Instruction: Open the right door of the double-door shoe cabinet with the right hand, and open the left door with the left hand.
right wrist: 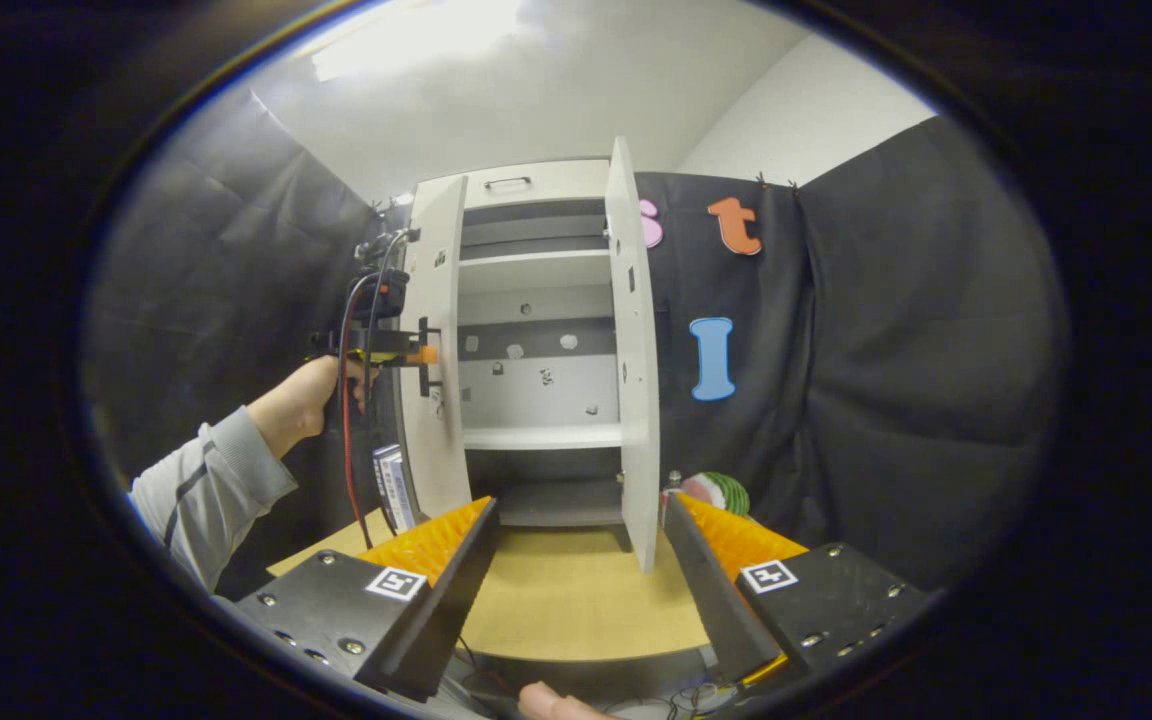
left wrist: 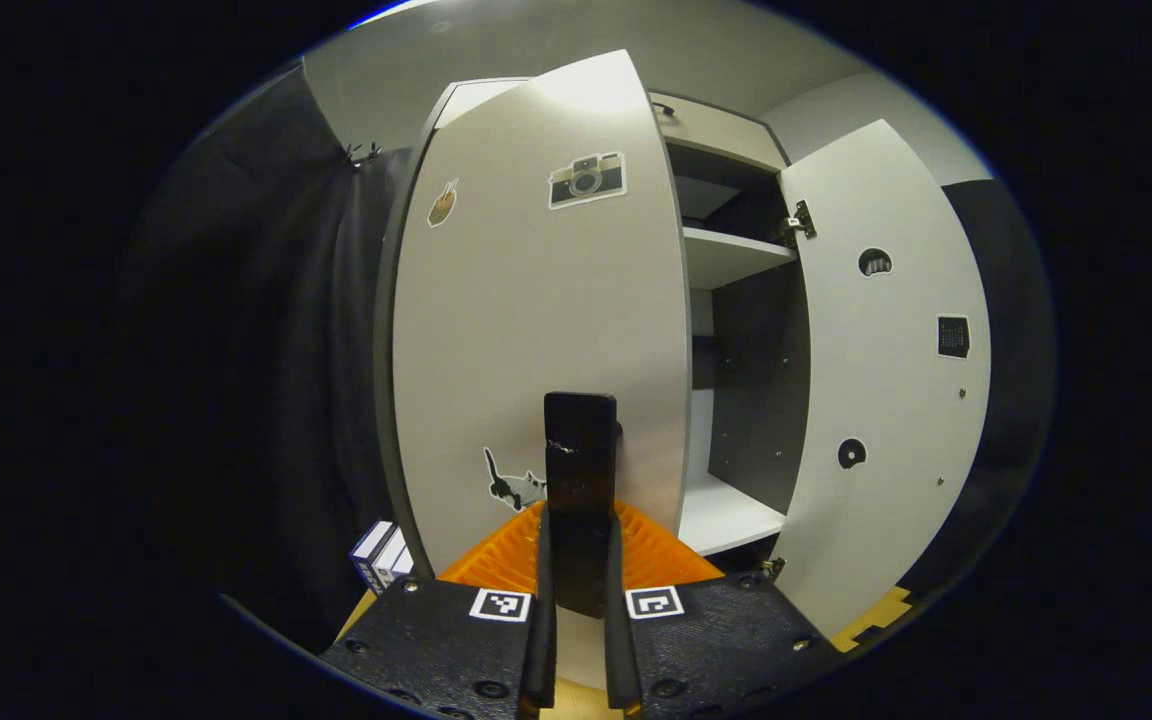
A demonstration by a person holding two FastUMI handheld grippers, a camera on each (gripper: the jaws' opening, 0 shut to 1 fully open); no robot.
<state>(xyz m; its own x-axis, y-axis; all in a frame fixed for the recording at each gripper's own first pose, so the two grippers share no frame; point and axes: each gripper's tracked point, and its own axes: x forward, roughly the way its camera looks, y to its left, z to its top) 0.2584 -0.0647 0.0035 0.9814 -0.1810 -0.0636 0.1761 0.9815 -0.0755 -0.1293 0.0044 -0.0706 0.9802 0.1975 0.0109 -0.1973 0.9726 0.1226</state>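
Observation:
The white shoe cabinet [right wrist: 536, 300] stands on the table with both doors swung out. In the left gripper view, the left door [left wrist: 536, 330] with its stickers is close in front. My left gripper [left wrist: 579, 520] is shut on that door's upright black handle [left wrist: 581, 440]. The right door [left wrist: 876, 380] stands wide open past it, with bare shelves [left wrist: 736, 255] between. In the right gripper view, the left door [right wrist: 436, 360] and right door [right wrist: 633, 350] both hang open. A hand in a grey sleeve [right wrist: 206, 480] holds the left gripper [right wrist: 406, 355] at the left door. My right gripper [right wrist: 576, 540] is open, back from the cabinet and holding nothing.
The cabinet sits on a wooden table [right wrist: 576, 600]. Small boxes [right wrist: 391, 485] lean by the cabinet's left foot. A round green and pink object [right wrist: 716, 492] lies at its right foot. Black cloth walls close in behind and on both sides.

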